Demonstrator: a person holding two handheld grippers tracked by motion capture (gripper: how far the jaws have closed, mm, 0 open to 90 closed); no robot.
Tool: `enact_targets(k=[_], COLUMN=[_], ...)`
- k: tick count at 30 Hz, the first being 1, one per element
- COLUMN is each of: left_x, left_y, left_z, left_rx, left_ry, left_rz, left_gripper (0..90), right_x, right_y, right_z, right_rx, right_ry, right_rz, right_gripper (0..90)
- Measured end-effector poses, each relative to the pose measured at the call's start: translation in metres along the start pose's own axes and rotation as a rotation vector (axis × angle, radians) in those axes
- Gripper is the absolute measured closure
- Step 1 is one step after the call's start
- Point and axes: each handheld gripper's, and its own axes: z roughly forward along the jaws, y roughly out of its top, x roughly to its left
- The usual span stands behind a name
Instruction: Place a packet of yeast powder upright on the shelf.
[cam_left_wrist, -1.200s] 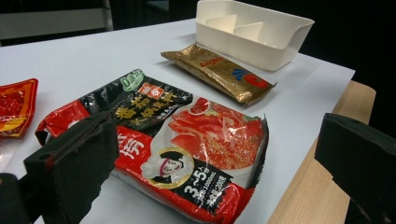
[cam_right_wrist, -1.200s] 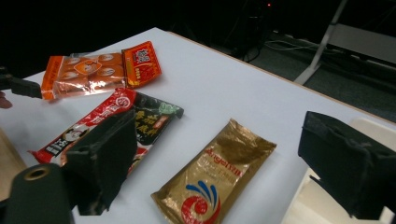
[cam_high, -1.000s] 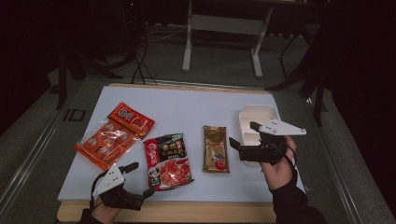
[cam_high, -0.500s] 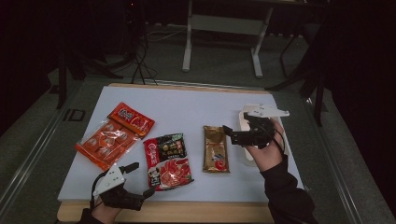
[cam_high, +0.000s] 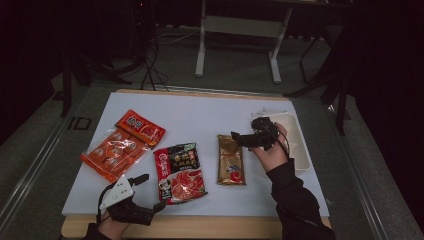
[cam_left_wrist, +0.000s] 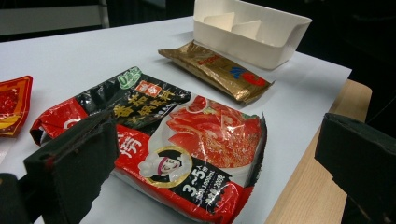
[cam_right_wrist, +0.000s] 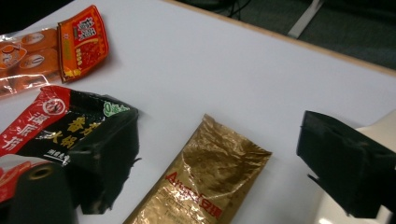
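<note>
Just below the open right claw (cam_right_wrist: 205, 154), gold packet (cam_right_wrist: 201, 186)

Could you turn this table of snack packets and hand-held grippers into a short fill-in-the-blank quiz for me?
1. The right gripper hovers, jaws open, over the shiny ____ foil packet.
2. The white plastic divided tray holds ____ packets.
3. The left gripper, jaws open, is at the table's near edge beside the black and ____ soup-base packet.
4. The orange clear-wrapped multipack lies on the table's ____ side in the high view.

Missing words: gold; no; red; left
</note>
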Motion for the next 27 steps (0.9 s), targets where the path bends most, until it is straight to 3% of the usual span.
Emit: enact_targets(k=[6, 17, 18, 27], left_x=[0.000, 0.000, -0.001, -0.001], left_y=[0.000, 0.000, -0.001, -0.001], left_z=[0.000, 0.001, 0.001, 0.001], left_rx=[0.004, 0.010, 0.014, 0.019], left_ry=[-0.002, -0.005, -0.006, -0.008], left_rz=[0.002, 0.004, 0.005, 0.007], left_gripper=[0.0, 0.0, 0.0, 0.0], right_x=[-0.006, -0.016, -0.017, -0.024], right_y=[-0.005, -0.014, -0.016, -0.023], right_z=[0.021, 0.063, 0.071, 0.095], right_rx=[0.026, 0.132, 0.149, 0.222], right_ry=[-0.025, -0.090, -0.091, -0.149], right_rz=[0.035, 0.093, 0.116, 0.156], right_gripper=[13.1, 18.1, 18.4, 20.7])
